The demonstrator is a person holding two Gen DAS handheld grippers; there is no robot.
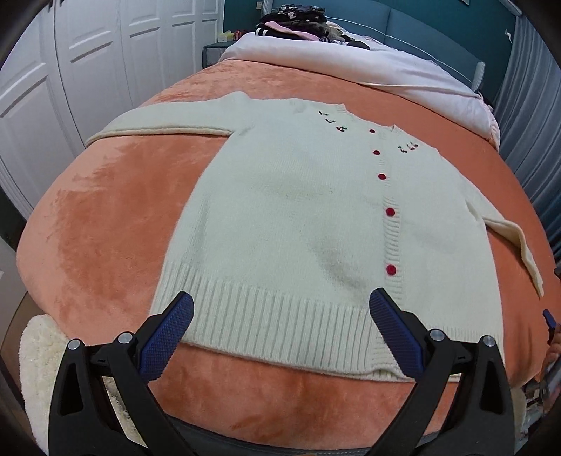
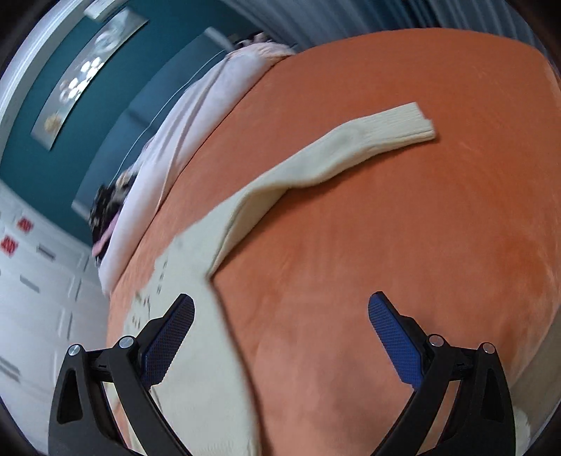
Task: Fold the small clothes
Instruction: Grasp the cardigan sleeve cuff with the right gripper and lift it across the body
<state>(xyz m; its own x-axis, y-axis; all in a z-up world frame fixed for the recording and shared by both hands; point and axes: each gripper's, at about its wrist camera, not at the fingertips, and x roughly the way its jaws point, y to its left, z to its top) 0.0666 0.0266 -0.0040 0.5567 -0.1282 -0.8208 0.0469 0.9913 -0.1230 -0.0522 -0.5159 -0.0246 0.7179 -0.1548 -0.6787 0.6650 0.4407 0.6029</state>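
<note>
A small cream knit cardigan (image 1: 298,217) with red buttons (image 1: 390,212) and cherry embroidery lies flat and face up on an orange blanket (image 1: 101,224), both sleeves spread out. My left gripper (image 1: 280,305) hovers open over the ribbed hem (image 1: 280,315), holding nothing. In the right wrist view the cardigan's right side (image 2: 196,266) and its sleeve (image 2: 350,147) stretch across the blanket (image 2: 403,245). My right gripper (image 2: 280,308) is open above the garment's side edge, its left finger over the knit and its right finger over the blanket. That view is blurred.
The blanket covers a bed with a pale pink duvet (image 1: 368,66) and a pile of dark clothes (image 1: 298,21) at the head. White wardrobe doors (image 1: 70,70) stand on the left, a teal wall (image 2: 70,147) behind. A fluffy cream rug (image 1: 35,350) lies at the bed's foot.
</note>
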